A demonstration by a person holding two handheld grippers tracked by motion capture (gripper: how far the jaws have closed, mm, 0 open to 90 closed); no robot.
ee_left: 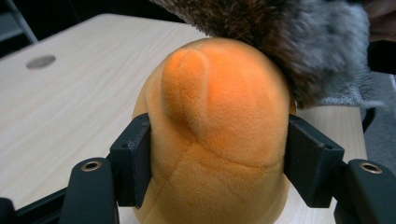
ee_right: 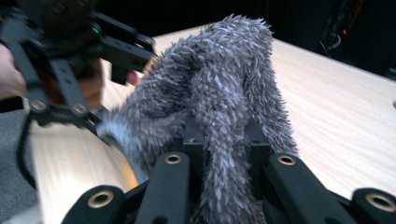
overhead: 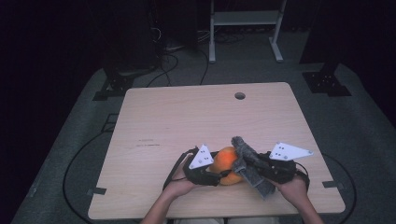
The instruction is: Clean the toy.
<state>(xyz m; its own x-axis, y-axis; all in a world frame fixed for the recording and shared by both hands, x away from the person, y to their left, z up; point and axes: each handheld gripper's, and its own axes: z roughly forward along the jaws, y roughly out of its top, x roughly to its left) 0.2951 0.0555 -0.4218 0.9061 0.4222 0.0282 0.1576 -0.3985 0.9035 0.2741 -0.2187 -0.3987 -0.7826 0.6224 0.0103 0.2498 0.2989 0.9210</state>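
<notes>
An orange plush toy (overhead: 225, 161) sits near the front edge of the wooden table (overhead: 187, 116). My left gripper (overhead: 222, 175) comes at it from the left. In the left gripper view its two black pads (ee_left: 135, 158) press into the sides of the orange plush toy (ee_left: 219, 116), so it is shut on it. A grey furry piece (overhead: 246, 154) drapes over the toy's right side. My right gripper (overhead: 256, 167) is shut on the grey furry piece (ee_right: 224, 102), which bunches up between its jaws. The left gripper (ee_right: 112, 51) also appears at the upper left of the right gripper view.
A round hole (overhead: 240, 95) marks the table's far side. Behind the table stand a white frame (overhead: 245, 18) and two black stand bases (overhead: 114, 86), with cables on the grey floor. Bare tabletop stretches beyond both hands.
</notes>
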